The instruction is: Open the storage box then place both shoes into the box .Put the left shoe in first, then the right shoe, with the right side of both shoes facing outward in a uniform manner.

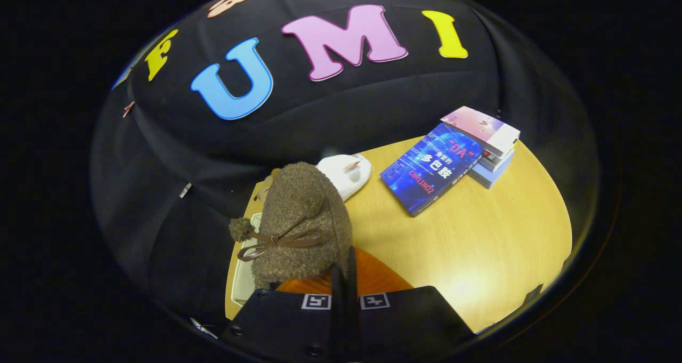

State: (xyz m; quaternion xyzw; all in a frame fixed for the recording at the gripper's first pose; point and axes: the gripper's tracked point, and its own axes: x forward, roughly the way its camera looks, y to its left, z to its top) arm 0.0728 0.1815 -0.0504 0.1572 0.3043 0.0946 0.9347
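Just ahead of the fingertips: brown fuzzy slipper (301,219), lifted above the tabletop (479,245), toe up, brown bow with a pompom on its front. Gripper (345,277) closed to a thin slit, fingers pressed together on the slipper's rear edge; exact grip hidden behind the fingers. Orange sole or lining showing just beyond the tips, to their right. Beyond the brown slipper, touching or nearly touching its far side: white fluffy slipper (346,174), lying on the wood. Left of the fingers, below the held slipper: pale box edge (242,277), mostly covered, open or closed not clear. Farther ahead and right: blue book (431,168) flat on the table, leaning against a small stack of books (490,144).
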